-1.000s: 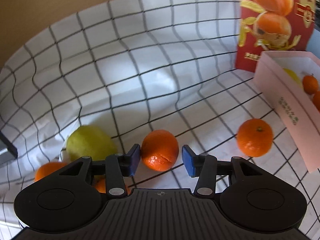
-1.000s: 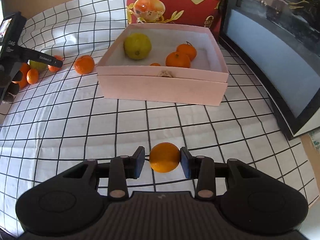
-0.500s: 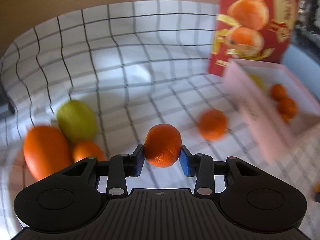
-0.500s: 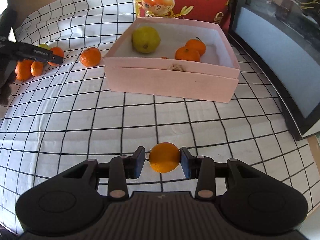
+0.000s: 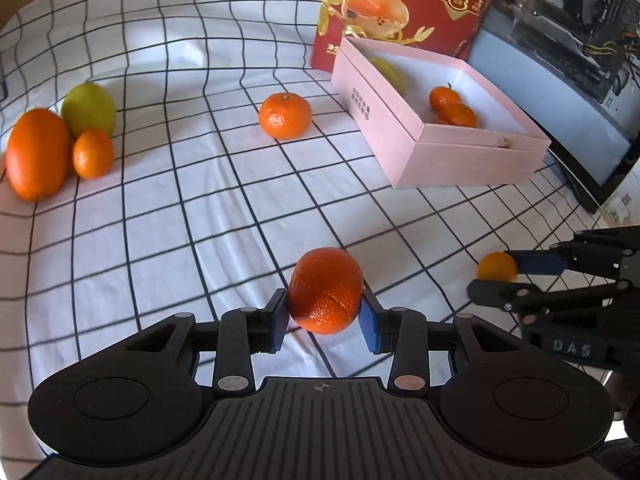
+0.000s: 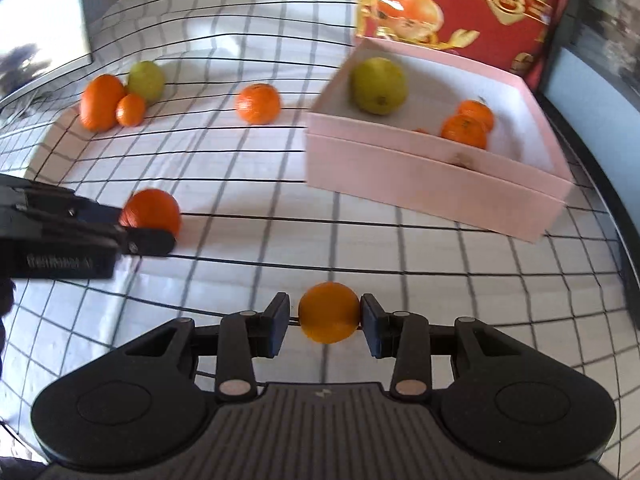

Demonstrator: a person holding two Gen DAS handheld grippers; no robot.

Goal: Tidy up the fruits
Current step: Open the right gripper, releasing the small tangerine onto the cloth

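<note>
My left gripper (image 5: 324, 320) is shut on a cracked-peel mandarin (image 5: 324, 290), held above the checked cloth; the right wrist view shows the same mandarin (image 6: 154, 212) at the left. My right gripper (image 6: 325, 320) is shut on a small smooth orange (image 6: 329, 312), also seen in the left wrist view as the small orange (image 5: 497, 266) at the right. The open pink box (image 5: 460, 156) lies beyond both grippers and holds a yellow-green fruit (image 6: 379, 85) and mandarins (image 6: 466, 130). A loose mandarin (image 5: 285, 115) sits left of the box.
At the far left, a large orange (image 5: 38, 154), a small mandarin (image 5: 93, 153) and a green fruit (image 5: 89, 109) cluster together. A red fruit carton (image 5: 400, 4) stands behind the box. A dark screen (image 5: 560, 120) borders the right side.
My left gripper closed on the cracked mandarin, lifted it and carried it right, toward the right gripper. My right gripper kept its small orange and swung a little to the left.
</note>
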